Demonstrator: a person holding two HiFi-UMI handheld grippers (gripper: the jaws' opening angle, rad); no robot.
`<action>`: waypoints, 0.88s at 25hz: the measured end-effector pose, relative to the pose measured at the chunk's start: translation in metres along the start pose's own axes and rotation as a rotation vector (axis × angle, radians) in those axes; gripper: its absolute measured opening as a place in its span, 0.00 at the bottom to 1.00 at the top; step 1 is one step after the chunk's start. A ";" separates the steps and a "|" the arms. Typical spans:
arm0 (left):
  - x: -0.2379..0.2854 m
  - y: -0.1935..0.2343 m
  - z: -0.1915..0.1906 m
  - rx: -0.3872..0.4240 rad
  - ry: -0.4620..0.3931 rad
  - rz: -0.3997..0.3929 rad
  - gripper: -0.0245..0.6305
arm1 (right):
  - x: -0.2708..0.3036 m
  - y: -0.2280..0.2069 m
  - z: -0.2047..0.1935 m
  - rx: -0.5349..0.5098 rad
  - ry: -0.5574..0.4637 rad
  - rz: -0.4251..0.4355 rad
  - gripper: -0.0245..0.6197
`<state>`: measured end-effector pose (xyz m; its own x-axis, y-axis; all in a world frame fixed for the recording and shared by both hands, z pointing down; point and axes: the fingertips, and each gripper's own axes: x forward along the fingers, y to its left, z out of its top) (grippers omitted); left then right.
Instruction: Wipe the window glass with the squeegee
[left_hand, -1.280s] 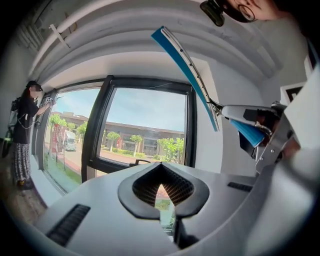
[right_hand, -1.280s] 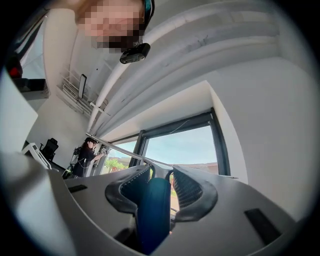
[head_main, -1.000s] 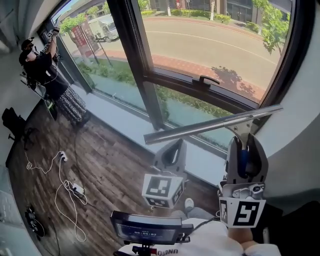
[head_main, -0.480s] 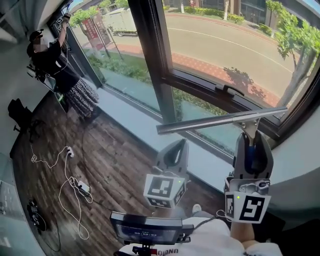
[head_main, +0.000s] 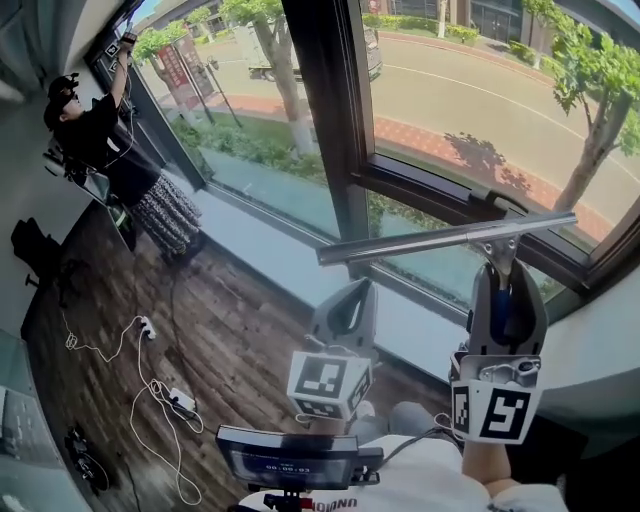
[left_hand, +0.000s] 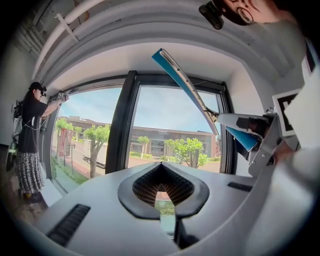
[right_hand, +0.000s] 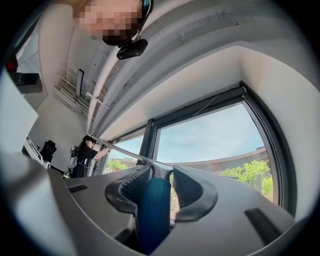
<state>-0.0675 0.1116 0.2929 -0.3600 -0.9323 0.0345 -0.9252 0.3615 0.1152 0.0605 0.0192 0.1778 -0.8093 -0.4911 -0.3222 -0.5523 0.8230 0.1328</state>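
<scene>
The right gripper (head_main: 507, 285), at the lower right of the head view, has its fingers clamped on the blue handle of the squeegee (head_main: 445, 238). The handle points up toward the window glass (head_main: 450, 90). The long blade lies sideways across the middle right, with its right end a bit higher. The left gripper (head_main: 347, 300), at the lower middle, has its fingers together and holds nothing.

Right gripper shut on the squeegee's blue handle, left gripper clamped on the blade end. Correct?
Not the left one. The left gripper holds nothing: the left gripper view shows its jaws together and empty, with the squeegee up to its right, apart from it. The right gripper is shut on the squeegee's blue handle, as you said.
</scene>
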 end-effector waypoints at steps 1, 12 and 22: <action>0.004 0.007 -0.002 -0.010 0.004 -0.003 0.04 | 0.005 0.002 -0.003 -0.006 0.008 -0.008 0.27; 0.090 0.034 -0.002 -0.013 0.032 -0.064 0.04 | 0.079 -0.024 -0.036 -0.019 0.029 -0.072 0.27; 0.186 0.013 -0.006 0.022 0.045 -0.212 0.04 | 0.113 -0.083 -0.063 -0.041 0.018 -0.217 0.27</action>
<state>-0.1455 -0.0578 0.3070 -0.1520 -0.9868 0.0557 -0.9822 0.1571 0.1031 0.0019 -0.1233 0.1897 -0.6737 -0.6609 -0.3307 -0.7213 0.6853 0.1000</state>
